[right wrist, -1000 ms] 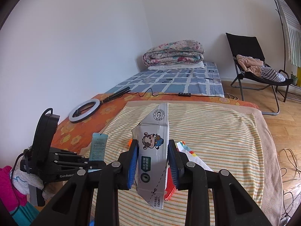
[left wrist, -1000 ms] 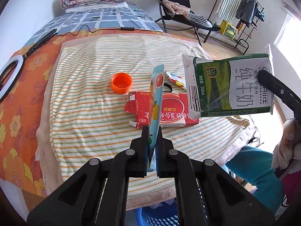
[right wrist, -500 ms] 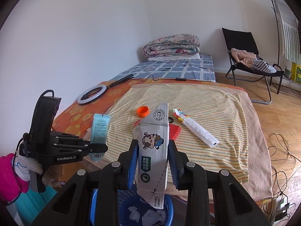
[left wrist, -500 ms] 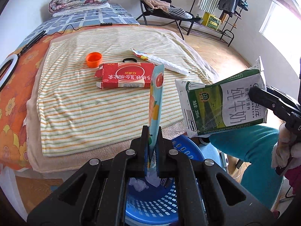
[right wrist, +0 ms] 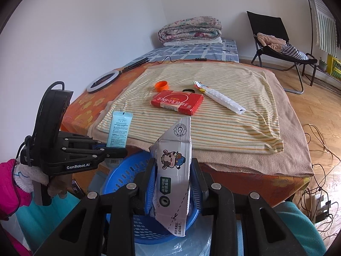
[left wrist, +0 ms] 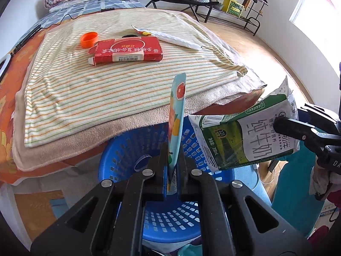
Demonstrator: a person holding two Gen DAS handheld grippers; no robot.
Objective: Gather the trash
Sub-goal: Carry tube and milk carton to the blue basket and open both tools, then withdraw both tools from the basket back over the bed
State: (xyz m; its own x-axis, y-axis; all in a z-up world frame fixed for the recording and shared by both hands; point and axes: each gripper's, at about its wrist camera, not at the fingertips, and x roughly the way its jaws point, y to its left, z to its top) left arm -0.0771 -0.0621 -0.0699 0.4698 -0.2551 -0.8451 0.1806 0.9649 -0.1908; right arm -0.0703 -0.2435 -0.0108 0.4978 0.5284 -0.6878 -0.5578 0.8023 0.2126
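My left gripper (left wrist: 172, 166) is shut on a flat light-blue sachet (left wrist: 177, 115) and holds it upright over a blue plastic basket (left wrist: 119, 160). From the right wrist view the left gripper (right wrist: 119, 151) and the sachet (right wrist: 119, 129) are at the left. My right gripper (right wrist: 172, 170) is shut on a green-and-white milk carton (right wrist: 173, 170), above the basket (right wrist: 119, 179). The carton (left wrist: 251, 136) is at the right in the left wrist view. On the striped towel (left wrist: 106, 81) lie a red box (left wrist: 125, 51), an orange cap (left wrist: 89, 39) and a white wrapper (left wrist: 174, 39).
The basket stands on the floor in front of the low table's edge (right wrist: 255, 168). A ring light (right wrist: 101, 81) lies at the table's far left. A folding chair (right wrist: 277, 49) and cables (right wrist: 319, 140) are on the wooden floor to the right.
Both grippers have pulled back from over the table and come down with their loads. They now hang over the blue basket, which fills more of both views.
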